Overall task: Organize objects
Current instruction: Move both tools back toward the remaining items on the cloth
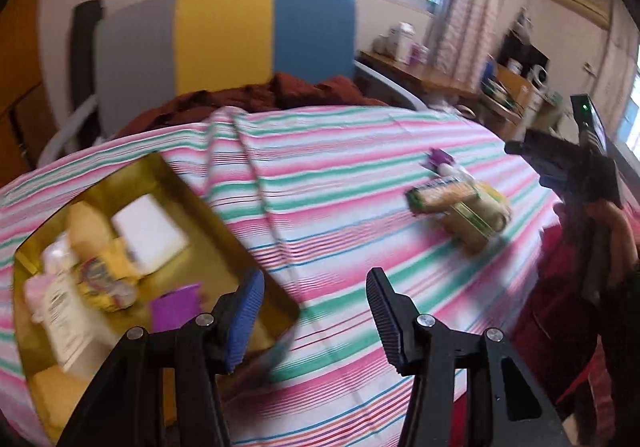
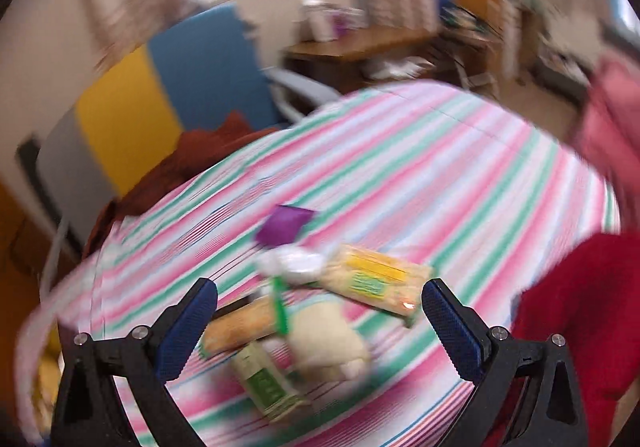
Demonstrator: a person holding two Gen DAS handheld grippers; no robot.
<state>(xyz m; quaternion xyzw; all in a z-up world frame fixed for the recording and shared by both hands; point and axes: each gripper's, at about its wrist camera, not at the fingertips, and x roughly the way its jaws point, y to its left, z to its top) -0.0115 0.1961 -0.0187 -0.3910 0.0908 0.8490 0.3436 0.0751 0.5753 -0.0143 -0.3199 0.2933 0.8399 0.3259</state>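
Observation:
A gold tin box (image 1: 224, 231) lies open at the left of the striped table, holding several small packets, among them a white block (image 1: 150, 233) and a purple packet (image 1: 176, 305). My left gripper (image 1: 316, 321) stands open by the box's near right corner, nothing between its fingers. A heap of snack packets (image 1: 460, 207) lies at the right. My right gripper (image 2: 320, 331) hovers open over that heap: an orange biscuit pack (image 2: 240, 325), a green-labelled pack (image 2: 268, 383), a yellow pack (image 2: 376, 281), a cream pouch (image 2: 328, 339), a white piece (image 2: 296, 263) and a purple packet (image 2: 284, 229).
A pink, green and white striped cloth (image 1: 340, 151) covers the table. Behind it stands a grey, yellow and blue chair (image 1: 224, 39) with a brown cloth (image 1: 248, 97). A person's red sleeve (image 2: 580, 311) is at the right. A wooden desk (image 2: 360, 43) stands farther back.

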